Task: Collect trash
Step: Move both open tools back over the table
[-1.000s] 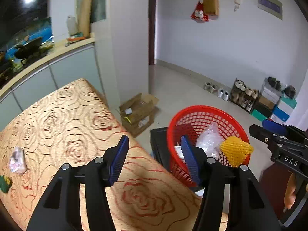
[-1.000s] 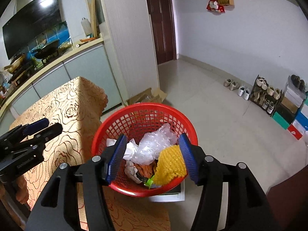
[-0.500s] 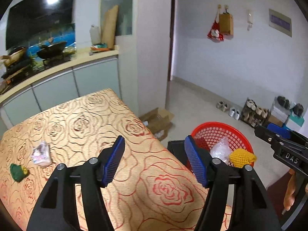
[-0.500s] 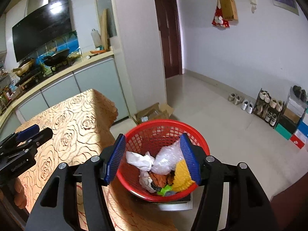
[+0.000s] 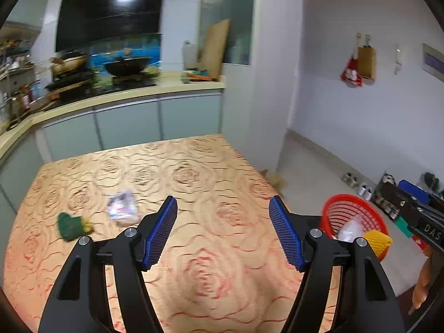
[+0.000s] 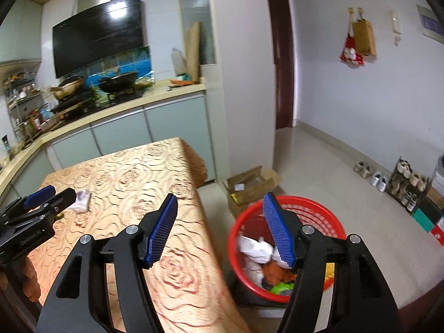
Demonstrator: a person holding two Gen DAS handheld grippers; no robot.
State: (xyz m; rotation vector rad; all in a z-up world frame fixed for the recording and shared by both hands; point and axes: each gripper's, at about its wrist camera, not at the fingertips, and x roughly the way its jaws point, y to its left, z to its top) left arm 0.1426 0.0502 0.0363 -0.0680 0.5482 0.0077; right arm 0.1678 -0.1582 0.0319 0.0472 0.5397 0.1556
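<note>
The left gripper (image 5: pixel 223 231) hangs over the bench (image 5: pixel 194 183), jaws wide apart and empty. The crumpled wrapper (image 5: pixel 123 208) and the green scrap (image 5: pixel 71 223) lie left of centre in its view, beyond the left jaw, nothing between. The right gripper (image 6: pixel 220 229), also spread and empty, sits farther off, over the red basket (image 6: pixel 327 208) at lower right.

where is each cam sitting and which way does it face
Left wrist: on the left gripper, over the table, facing the kitchen; its open fingers show, the right gripper at the edge.
Right wrist: on the right gripper, above the table edge and red basket; its open fingers and the left gripper show.
Shared: table, basket, clear wrapper.
</note>
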